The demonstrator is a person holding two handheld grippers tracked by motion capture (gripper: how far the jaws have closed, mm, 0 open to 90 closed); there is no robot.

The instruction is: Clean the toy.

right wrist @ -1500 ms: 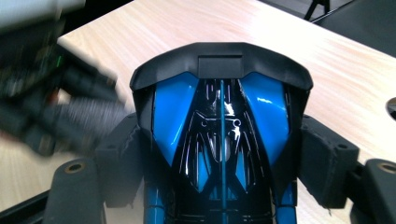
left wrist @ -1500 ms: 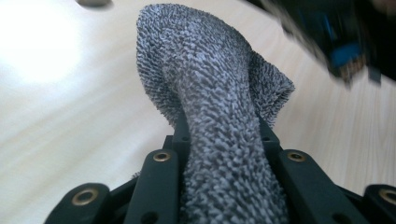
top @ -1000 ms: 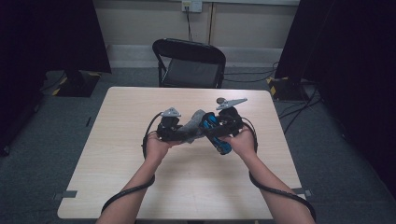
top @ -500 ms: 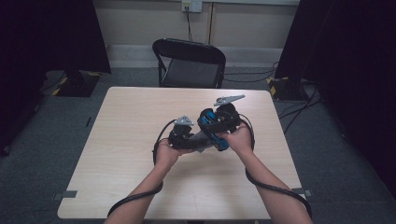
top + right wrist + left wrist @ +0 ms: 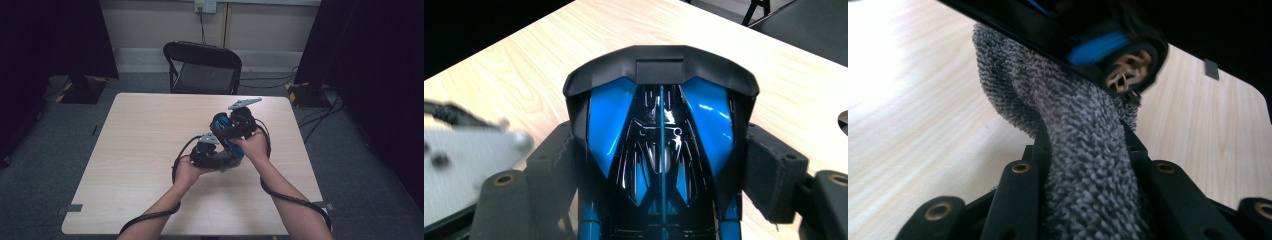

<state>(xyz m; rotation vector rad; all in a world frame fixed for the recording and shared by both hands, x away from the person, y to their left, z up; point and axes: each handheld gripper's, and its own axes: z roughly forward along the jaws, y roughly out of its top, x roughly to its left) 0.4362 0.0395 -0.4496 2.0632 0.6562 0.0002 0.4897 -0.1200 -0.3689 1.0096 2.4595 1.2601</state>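
Above the table [image 5: 125,150]: left gripper [image 5: 1088,150] closed tight on a grey cloth [image 5: 1073,130], pressed under the toy car [image 5: 661,150]; right gripper [image 5: 664,165] clamped around the car.

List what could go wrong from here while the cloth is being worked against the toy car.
1. The right gripper clamps the glossy blue and black toy car by its smooth sides above the table; a hard wipe might twist it loose and drop it.
2. The left gripper pinches only a bunched fold of the grey cloth, which could pull free.
3. The cloth's loops may snag on the car's exhaust.
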